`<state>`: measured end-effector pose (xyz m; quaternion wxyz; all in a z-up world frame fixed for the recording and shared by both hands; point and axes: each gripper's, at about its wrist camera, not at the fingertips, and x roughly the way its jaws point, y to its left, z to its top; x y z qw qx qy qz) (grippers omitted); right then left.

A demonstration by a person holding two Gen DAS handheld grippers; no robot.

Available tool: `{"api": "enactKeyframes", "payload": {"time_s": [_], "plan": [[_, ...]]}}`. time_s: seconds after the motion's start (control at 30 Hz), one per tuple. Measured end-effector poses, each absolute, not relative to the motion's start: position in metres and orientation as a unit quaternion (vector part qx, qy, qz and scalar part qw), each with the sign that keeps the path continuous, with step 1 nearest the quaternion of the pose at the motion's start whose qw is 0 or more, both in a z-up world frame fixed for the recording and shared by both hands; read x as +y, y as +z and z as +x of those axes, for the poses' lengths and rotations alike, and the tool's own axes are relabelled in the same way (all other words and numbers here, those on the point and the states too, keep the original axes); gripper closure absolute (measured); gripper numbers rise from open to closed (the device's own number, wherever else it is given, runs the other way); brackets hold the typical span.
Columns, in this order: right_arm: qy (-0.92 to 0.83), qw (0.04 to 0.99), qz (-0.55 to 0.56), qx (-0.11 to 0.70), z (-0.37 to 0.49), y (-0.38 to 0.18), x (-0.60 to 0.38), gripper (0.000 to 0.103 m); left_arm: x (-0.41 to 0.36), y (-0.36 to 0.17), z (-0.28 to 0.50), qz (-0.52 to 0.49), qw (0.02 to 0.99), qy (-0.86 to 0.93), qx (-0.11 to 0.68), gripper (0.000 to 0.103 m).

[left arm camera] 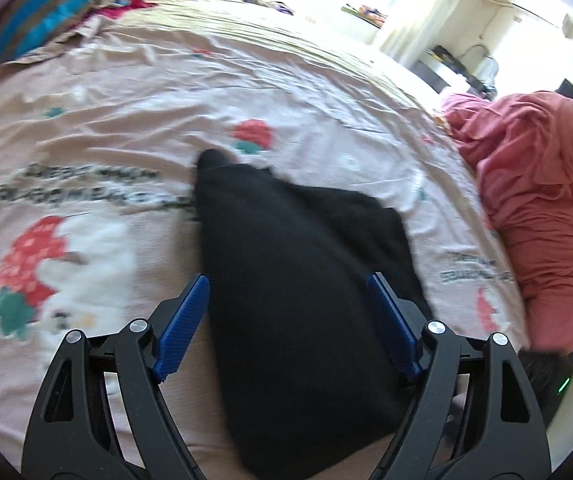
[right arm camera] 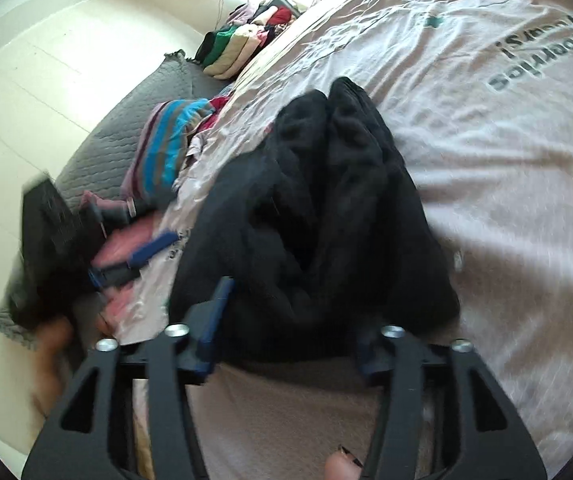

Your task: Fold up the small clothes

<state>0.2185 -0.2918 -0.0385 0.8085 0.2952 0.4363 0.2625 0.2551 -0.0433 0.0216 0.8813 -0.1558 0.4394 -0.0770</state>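
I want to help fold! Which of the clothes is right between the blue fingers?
The black garment. It lies spread on the bedsheet between the open left tool, while the red clothes pile sits off at the bed's edge.

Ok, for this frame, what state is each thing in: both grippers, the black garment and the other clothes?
left gripper: open, straddling the black garment
right gripper: open, at the garment's near edge
black garment: rumpled, lying on the bedsheet
red garment: crumpled heap
folded clothes: stacked

garment on bedsheet, clothes heap to its right
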Motion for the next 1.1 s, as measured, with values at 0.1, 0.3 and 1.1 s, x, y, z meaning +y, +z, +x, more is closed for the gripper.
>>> {"api": "enactKeyframes", "payload": {"time_s": [0.1,0.3,1.1], "plan": [[0.274,0.79,0.314,0.449,0.24,-0.031,-0.297,0.041,-0.034,0.015,0.247,-0.138,0.885,-0.063,0.441,0.03],[0.272,0.781,0.293,0.479,0.282,-0.026,-0.293,0.041,-0.038,0.008,0.242,-0.103,0.886,-0.068,0.446,0.029],[0.27,0.845,0.117,0.447,0.305,-0.012,-0.278,0.085,-0.061,-0.004,0.224,-0.098,0.874,-0.103,0.464,0.027]]}}
